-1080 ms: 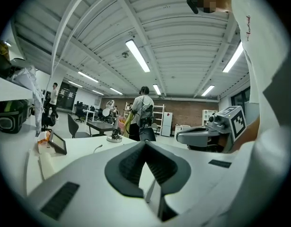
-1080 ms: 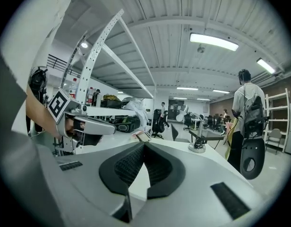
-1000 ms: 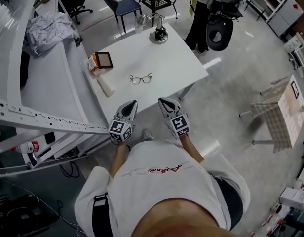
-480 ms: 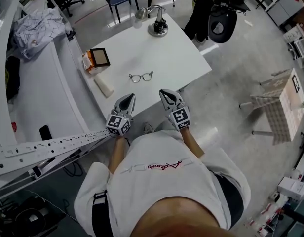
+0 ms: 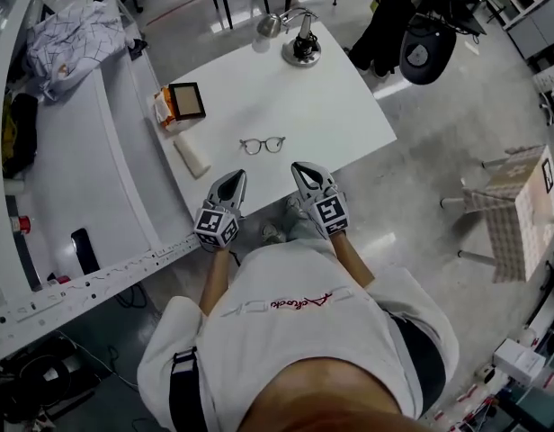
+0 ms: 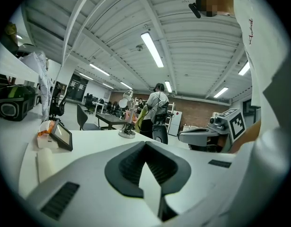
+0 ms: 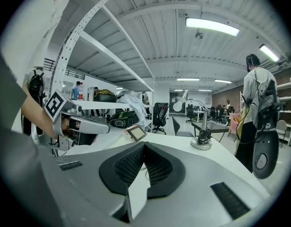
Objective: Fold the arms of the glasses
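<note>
While both grippers are held at the near edge of the white table (image 5: 340, 106), low centre in the head view, the glasses (image 5: 262, 145) lie on the tabletop just above them in the frame, between the lines of the two tools and apart from both.

1. Left gripper (image 5: 230, 181): jaws fully closed. Its own view shows the ribbed pads meeting at the tips with nothing gripped.
2. Right gripper (image 5: 305, 171): jaws likewise brought together at the tips, with nothing clamped between the pads.
3. Glasses: lenses side by side, frame roughly parallel to the near table edge. The position of the arms cannot be resolved at this size.

Other items on the table:
- A small framed tablet (image 5: 185, 101) stands at the left edge, touching an orange packet (image 5: 161, 112).
- A white cylinder (image 5: 192, 156) lies just below the tablet, left of the glasses.
- A desk lamp (image 5: 300, 47) stands at the far corner, upper centre of the frame.

Surroundings: a white shelf rack (image 5: 88, 178) runs down the left side of the frame, with a crumpled cloth (image 5: 75, 36) at upper left. A person (image 5: 389, 12) stands beyond the table at upper right.
</note>
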A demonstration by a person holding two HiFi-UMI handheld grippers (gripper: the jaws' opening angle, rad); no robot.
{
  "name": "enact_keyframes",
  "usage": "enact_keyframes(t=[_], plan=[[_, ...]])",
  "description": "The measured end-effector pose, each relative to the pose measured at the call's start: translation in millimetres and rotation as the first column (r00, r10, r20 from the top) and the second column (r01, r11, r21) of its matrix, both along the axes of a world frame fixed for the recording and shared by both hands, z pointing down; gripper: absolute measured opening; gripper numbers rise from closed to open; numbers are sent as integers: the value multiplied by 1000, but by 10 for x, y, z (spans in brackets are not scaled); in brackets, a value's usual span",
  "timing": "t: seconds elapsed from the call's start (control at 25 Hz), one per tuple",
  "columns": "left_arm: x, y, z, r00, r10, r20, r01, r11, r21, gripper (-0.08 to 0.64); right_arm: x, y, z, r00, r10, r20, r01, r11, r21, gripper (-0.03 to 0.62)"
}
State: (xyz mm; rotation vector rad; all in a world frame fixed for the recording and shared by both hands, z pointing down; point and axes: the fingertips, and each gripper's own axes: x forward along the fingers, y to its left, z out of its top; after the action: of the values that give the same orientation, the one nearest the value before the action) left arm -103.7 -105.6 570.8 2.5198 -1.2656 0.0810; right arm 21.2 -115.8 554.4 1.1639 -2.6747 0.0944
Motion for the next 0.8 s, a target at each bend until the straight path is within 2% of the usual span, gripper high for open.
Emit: enact_keyframes(t=[0.52,0.8], plan=[[7,-559,-194,992,-120,34,119,992,33,11,87,-679,-60,994,-105,25,105,994,27,35],[-102,-646,-147,986,-149,73,147,989,22,11,149,-812,-44,994,-101,39,100,995,16,35]])
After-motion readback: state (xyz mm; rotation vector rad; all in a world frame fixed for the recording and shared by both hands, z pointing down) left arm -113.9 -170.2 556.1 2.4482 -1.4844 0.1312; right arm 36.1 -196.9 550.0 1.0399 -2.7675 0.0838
